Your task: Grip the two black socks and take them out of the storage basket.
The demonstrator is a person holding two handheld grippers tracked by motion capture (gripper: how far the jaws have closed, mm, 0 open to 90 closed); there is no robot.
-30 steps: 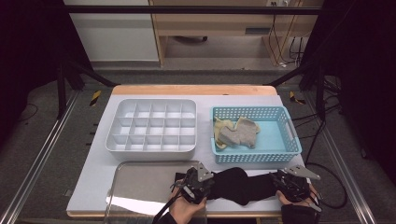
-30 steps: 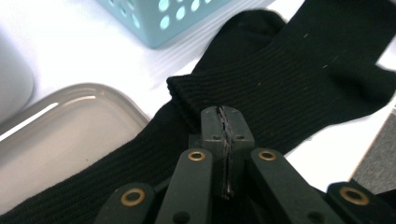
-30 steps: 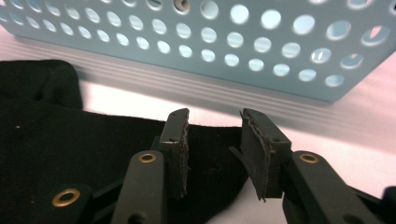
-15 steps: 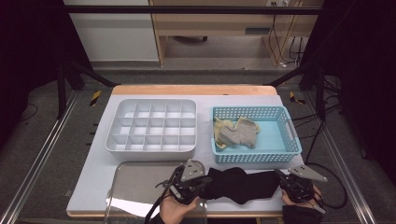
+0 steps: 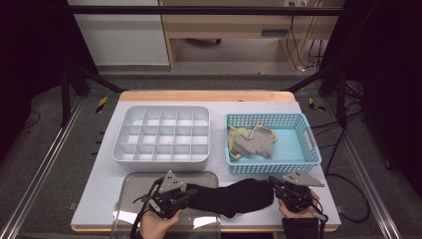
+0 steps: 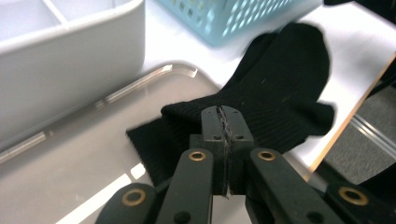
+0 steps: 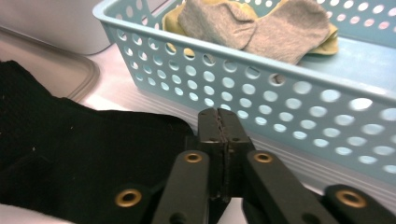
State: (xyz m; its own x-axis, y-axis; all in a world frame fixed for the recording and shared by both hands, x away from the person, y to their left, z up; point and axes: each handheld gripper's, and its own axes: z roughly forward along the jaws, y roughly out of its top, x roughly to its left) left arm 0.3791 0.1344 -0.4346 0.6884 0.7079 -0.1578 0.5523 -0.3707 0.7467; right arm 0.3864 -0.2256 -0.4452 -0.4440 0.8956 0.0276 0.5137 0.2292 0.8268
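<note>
A black sock (image 5: pixel 234 196) (image 6: pixel 280 74) (image 7: pixel 70 154) stretches between my two grippers along the table's front edge. My left gripper (image 5: pixel 186 191) (image 6: pixel 227 116) is shut on the sock's cuff end, over the clear tray (image 5: pixel 134 184) (image 6: pixel 70 177). At the toe end, my right gripper (image 5: pixel 273 186) (image 7: pixel 218 119) has its jaws together. They closed a moment ago and have just eased apart a trace, with the sock's edge running in between them from the left.
A white compartment tray (image 5: pixel 161 132) stands at the back left. Beside it on the right, a blue perforated basket (image 5: pixel 303 159) (image 7: pixel 327 107) holds grey and yellow socks (image 5: pixel 254 142) (image 7: pixel 261 23), close in front of my right gripper. The table's wooden edge lies just behind both hands.
My left gripper has pulled the sock's cuff leftward over the clear tray, drawing the sock out longer. My right gripper has closed at the toe end and risen a little.
</note>
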